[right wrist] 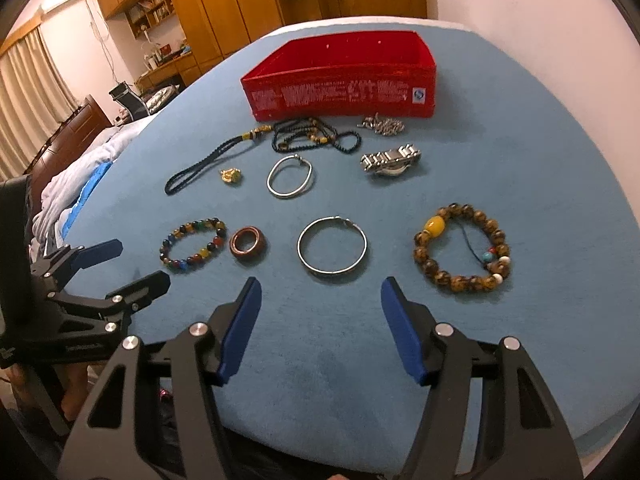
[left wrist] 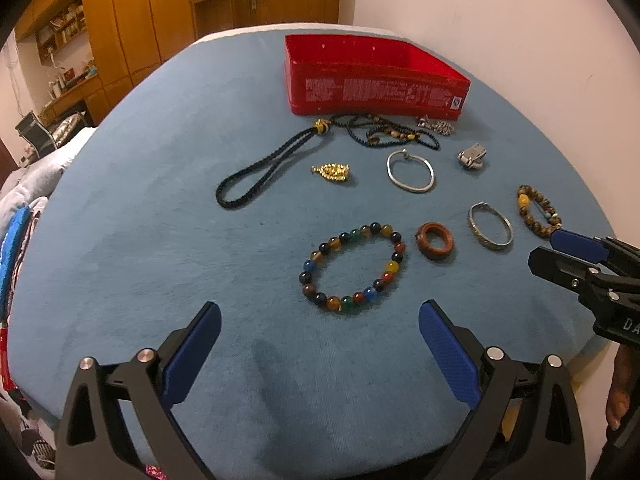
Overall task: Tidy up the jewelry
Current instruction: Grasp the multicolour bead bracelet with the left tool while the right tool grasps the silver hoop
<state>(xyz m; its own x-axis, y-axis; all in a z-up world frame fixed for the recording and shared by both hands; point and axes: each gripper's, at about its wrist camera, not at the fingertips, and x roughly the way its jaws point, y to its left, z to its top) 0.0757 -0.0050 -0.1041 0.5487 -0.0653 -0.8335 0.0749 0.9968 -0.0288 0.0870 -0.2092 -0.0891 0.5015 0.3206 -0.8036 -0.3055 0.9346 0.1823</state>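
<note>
Start of the sort, both wrist views. The red box [right wrist: 340,80] stands at the far side of the blue bench [right wrist: 520,140]; as much of its inside as I can see holds nothing, though the near wall hides its floor. All the jewelry lies on the bench in front of it.

Far row, just beside the box: black cord [right wrist: 200,170], tangled bead necklace [right wrist: 316,136], silver chain [right wrist: 382,125]. Middle row: gold charm [right wrist: 231,176], thin silver bangle [right wrist: 289,178], watch [right wrist: 390,160]. Near row: coloured bead bracelet [left wrist: 352,268], wooden ring [left wrist: 435,242], flat silver bangle [right wrist: 332,249], brown bead bracelet [right wrist: 462,254].

My left gripper [left wrist: 320,354] hangs with its jaws wide apart and empty, the coloured bead bracelet just beyond the tips. My right gripper [right wrist: 320,330] also has jaws apart with nothing between them, the flat silver bangle just ahead; no pad touches any piece.

Judgement: nothing is put away yet, so the whole task is left. Ten pieces remain to go into the box, and the tangled necklace will likely need the most care to lift free of its neighbours.
</note>
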